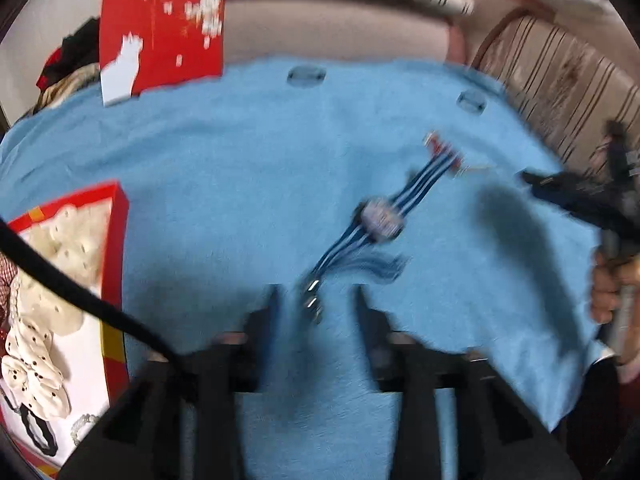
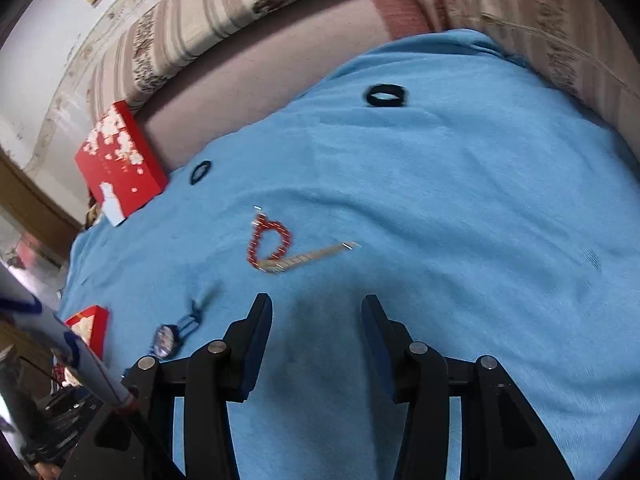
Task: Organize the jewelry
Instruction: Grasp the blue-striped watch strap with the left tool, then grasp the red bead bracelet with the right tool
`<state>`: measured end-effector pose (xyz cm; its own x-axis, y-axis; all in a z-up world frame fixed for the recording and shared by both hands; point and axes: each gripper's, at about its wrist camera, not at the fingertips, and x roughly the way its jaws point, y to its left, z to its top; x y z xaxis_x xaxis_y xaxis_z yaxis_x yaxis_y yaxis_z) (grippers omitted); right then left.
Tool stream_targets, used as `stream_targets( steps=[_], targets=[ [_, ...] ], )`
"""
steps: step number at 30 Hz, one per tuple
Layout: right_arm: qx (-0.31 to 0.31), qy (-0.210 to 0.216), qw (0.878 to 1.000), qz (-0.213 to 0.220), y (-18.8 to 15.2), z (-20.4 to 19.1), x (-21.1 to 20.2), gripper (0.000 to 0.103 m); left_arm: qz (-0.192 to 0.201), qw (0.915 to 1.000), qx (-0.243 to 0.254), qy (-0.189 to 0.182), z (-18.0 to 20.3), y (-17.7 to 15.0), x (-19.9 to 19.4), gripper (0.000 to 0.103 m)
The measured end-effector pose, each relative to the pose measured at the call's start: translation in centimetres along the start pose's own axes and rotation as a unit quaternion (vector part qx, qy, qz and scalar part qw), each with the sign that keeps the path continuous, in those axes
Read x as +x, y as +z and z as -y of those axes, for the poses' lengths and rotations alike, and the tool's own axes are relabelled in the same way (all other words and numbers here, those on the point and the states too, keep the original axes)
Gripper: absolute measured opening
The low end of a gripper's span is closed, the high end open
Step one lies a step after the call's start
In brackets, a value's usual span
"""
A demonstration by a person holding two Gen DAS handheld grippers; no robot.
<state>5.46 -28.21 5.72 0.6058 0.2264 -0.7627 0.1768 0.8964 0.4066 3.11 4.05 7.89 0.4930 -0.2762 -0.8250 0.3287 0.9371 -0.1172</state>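
Left wrist view: the left hand-held gripper (image 1: 316,300) is spread wide w/ nothing held, low over a blue blanket (image 1: 240,160). The metal clasp end of a blue corded bracelet (image 1: 380,220) lies between its fingertips; touching or not, I cannot tell, too blurred. A red box (image 1: 116,240) w/ jewelry sits at left. Right wrist view: the right hand-held gripper (image 2: 316,308) is also released, empty, near a red bead bracelet (image 2: 269,242) and a thin gold chain (image 2: 316,256). Two black hair ties (image 2: 386,95) lie further back.
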Motion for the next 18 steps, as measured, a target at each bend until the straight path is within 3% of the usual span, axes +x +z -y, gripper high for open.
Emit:
stream_targets(
  steps=[1, 6, 15, 18],
  targets=[
    [-0.016, 0.003, 1.0, -0.002, 0.6, -0.6, 0.6, 0.051, 0.018, 0.9998, 0.002, -0.009, 0.6, 0.5, -0.5, 0.061],
    [-0.065, 0.014, 0.998, -0.02, 2.8, -2.5, 4.0, 0.05, 0.03, 0.9974, 0.058, -0.031, 4.5, 2.7, 1.6, 0.062],
    [-0.121, -0.021, 0.991, -0.048, 4.4, -3.4, 8.5, 0.05, -0.014, 0.9942, 0.088, -0.06, 5.6, 4.2, 7.9, 0.062],
    [-0.135, -0.03, 0.989, -0.047, 4.5, -3.8, 9.1, 0.048, -0.015, 0.9942, 0.094, -0.051, 5.5, 4.1, 8.7, 0.063]
  ],
)
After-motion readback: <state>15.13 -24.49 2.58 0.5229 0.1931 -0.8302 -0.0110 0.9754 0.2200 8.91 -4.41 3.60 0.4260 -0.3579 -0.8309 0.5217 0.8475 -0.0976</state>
